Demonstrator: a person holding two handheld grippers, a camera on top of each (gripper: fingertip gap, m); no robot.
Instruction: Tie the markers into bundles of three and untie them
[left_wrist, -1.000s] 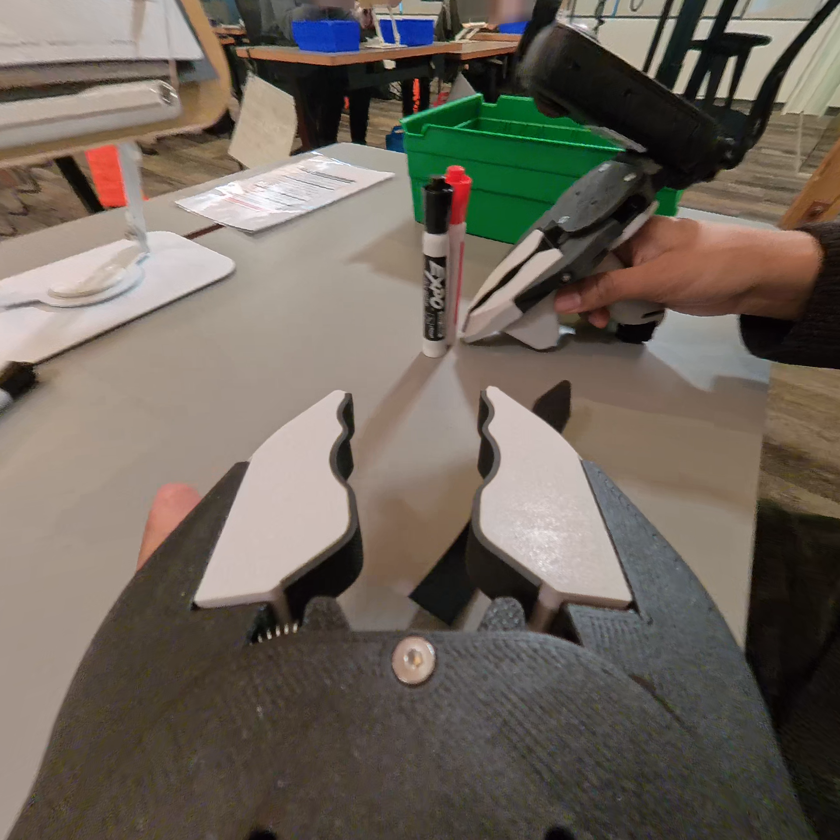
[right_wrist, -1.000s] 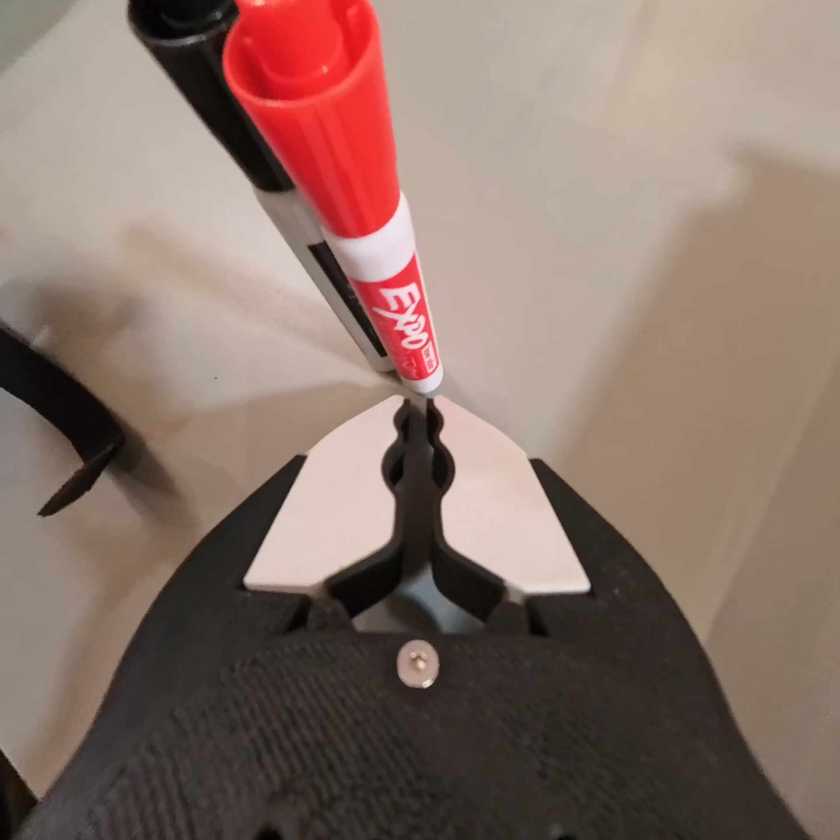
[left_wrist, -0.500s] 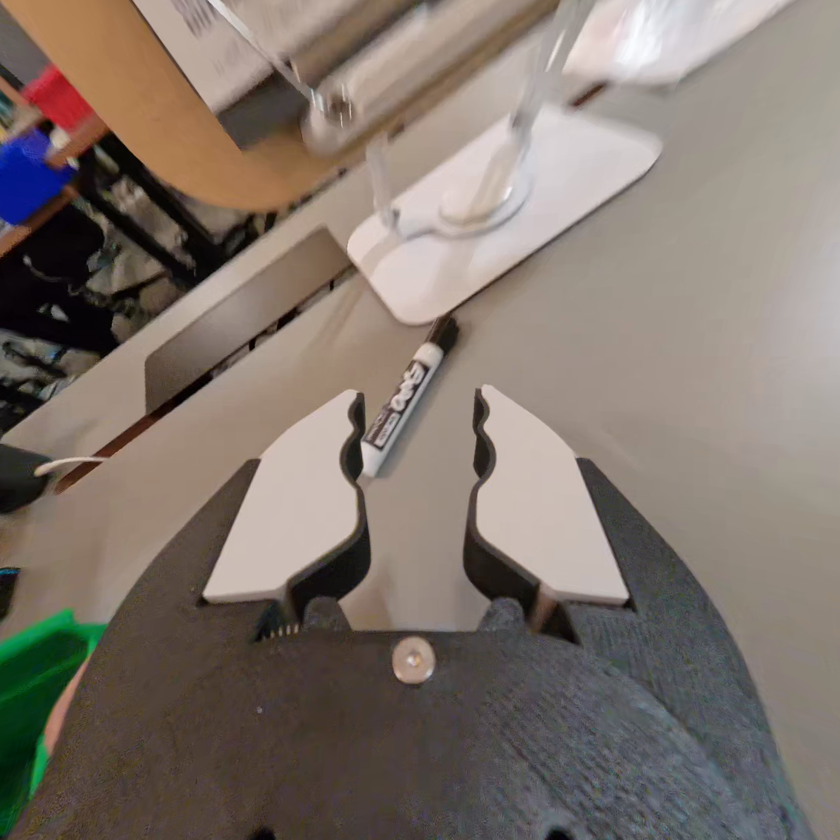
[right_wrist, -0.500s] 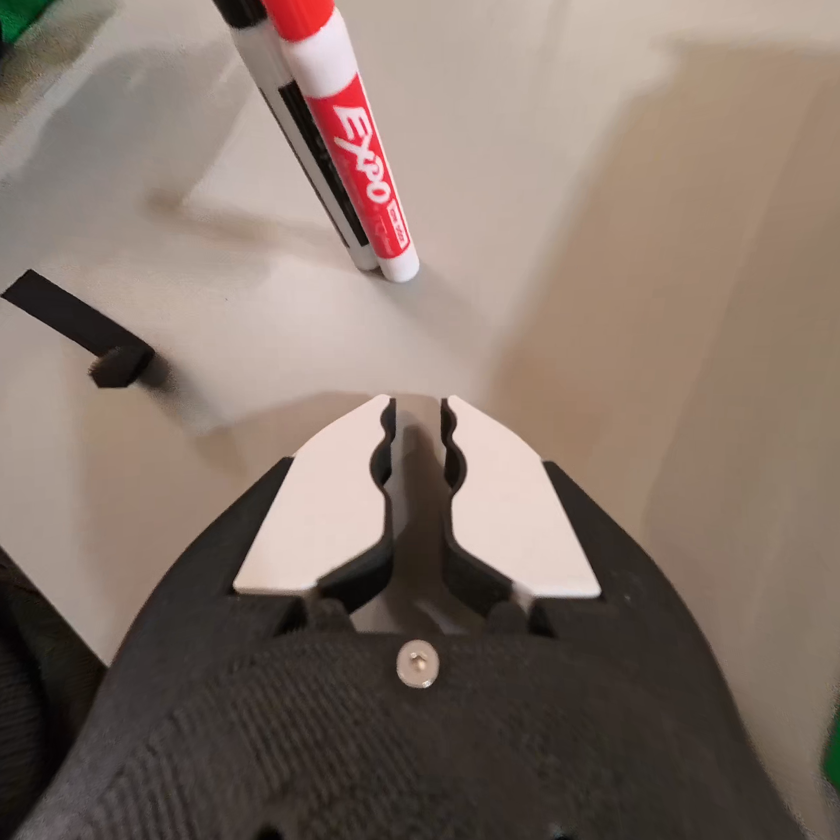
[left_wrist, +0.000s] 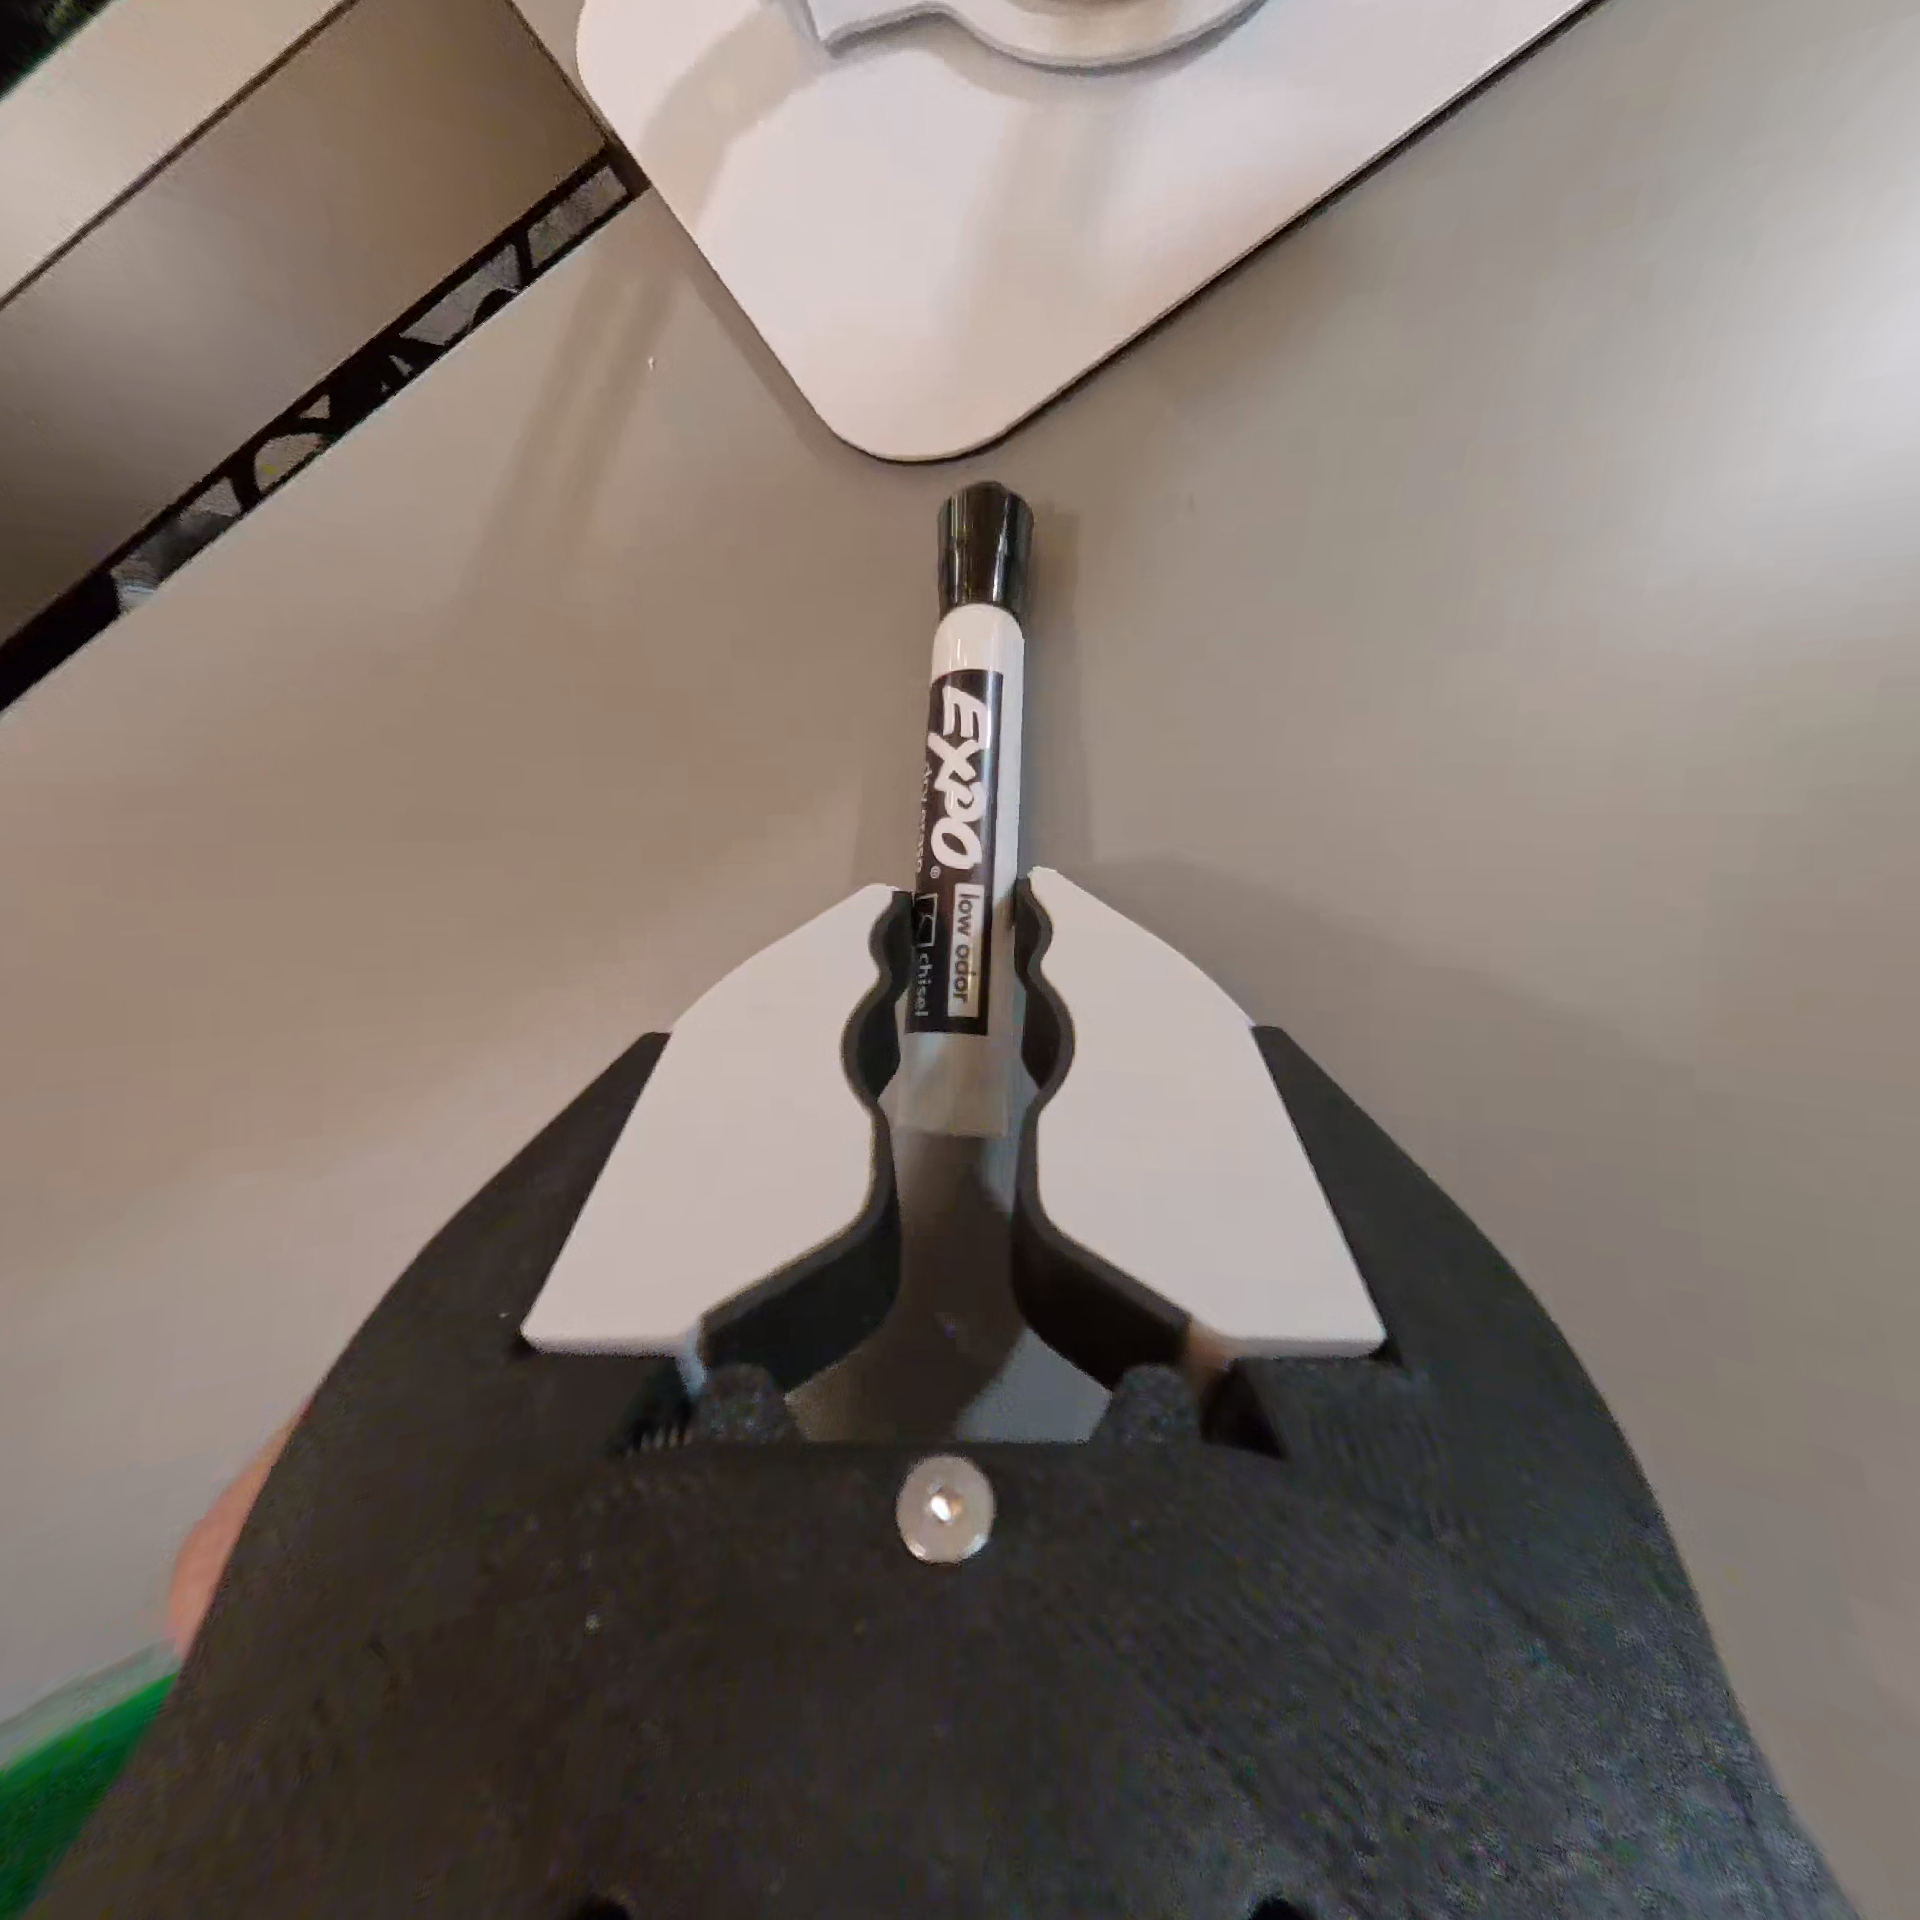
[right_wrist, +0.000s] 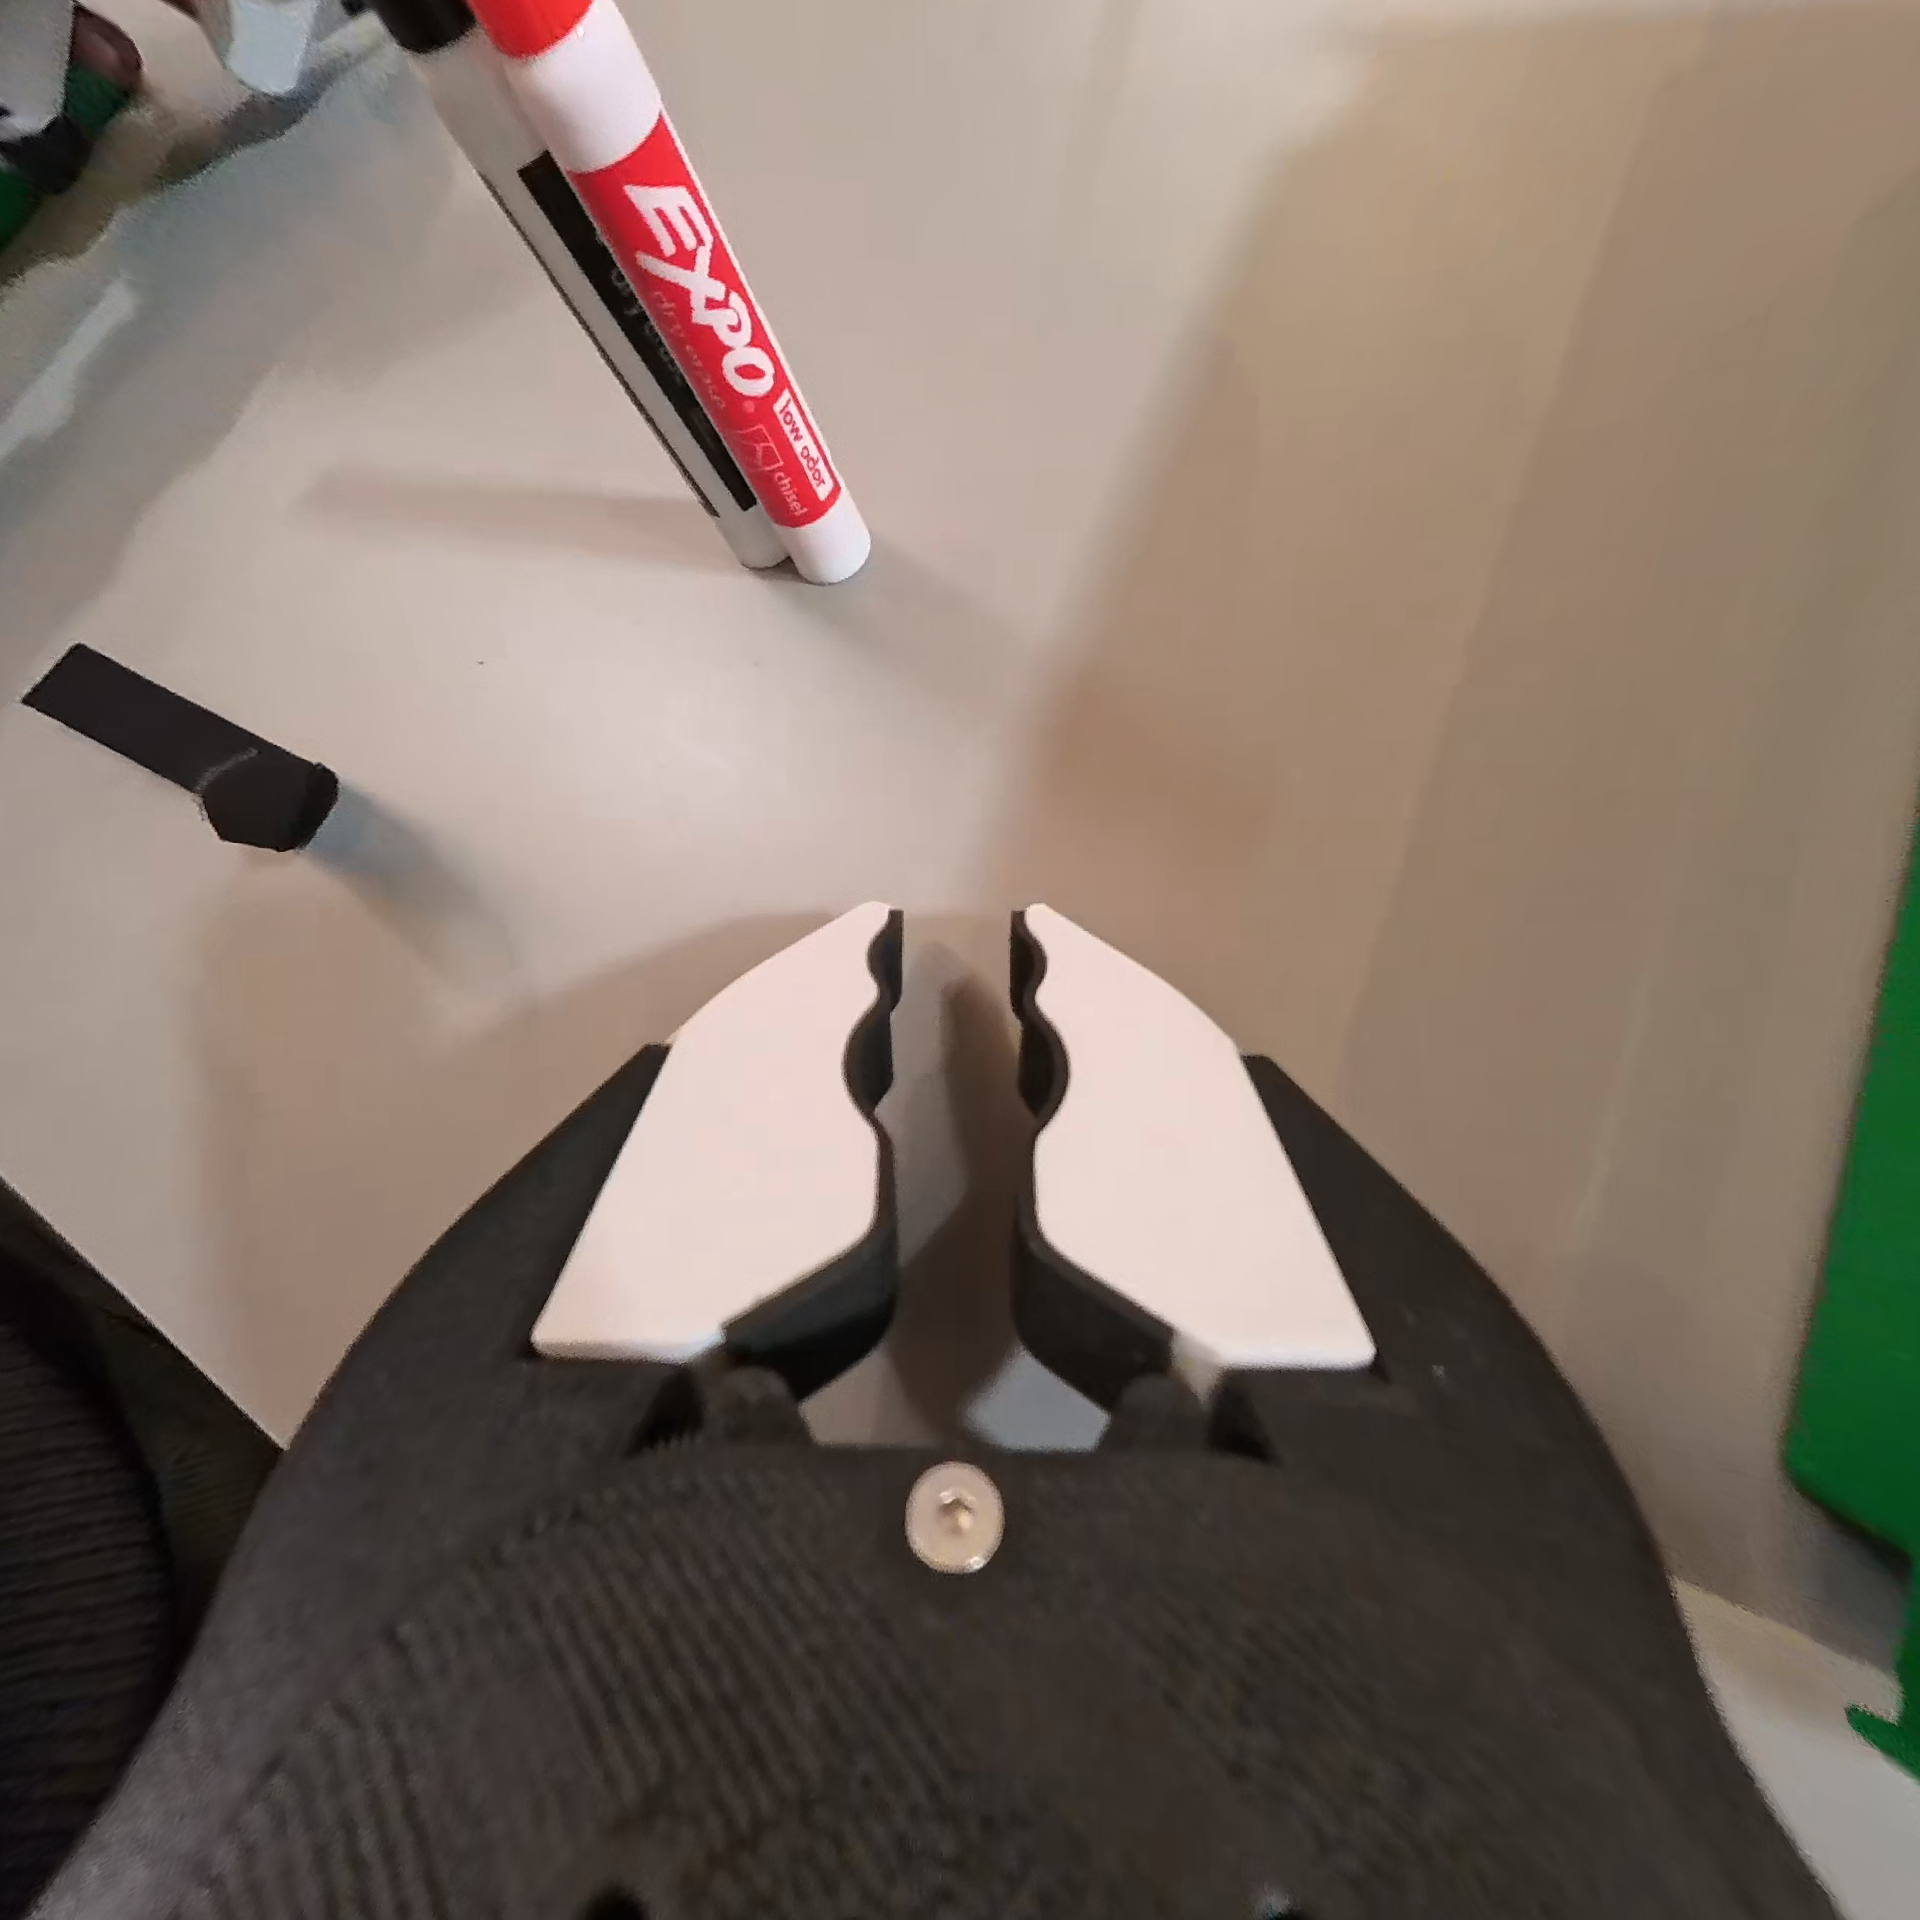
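A black marker (left_wrist: 966, 810) lies on the grey table, cap pointing away from me. My left gripper (left_wrist: 958, 891) is shut on its rear end, with the fingers against both sides of the barrel. In the right wrist view a red marker (right_wrist: 707, 312) and a second black marker (right_wrist: 587, 301) stand upright on the table, side by side and touching. My right gripper (right_wrist: 956, 914) is a short way back from them, open by a narrow gap and empty. A black strap (right_wrist: 177, 748) lies flat on the table to the left of the right gripper.
A white stand base (left_wrist: 1039, 229) sits just beyond the held marker's cap. A dark gap between two tabletops (left_wrist: 312, 343) runs at the upper left. A green bin (right_wrist: 1860, 1143) stands close on the right of the right gripper. Spacing between my two grippers at the tips: around 40 centimetres. My right gripper is the nearer one to the black strap (right_wrist: 177, 748): about 20 centimetres, against 30 centimetres.
My left gripper swung left to the lying black marker and closed on it. My right gripper drew back from the two upright markers and opened a little.
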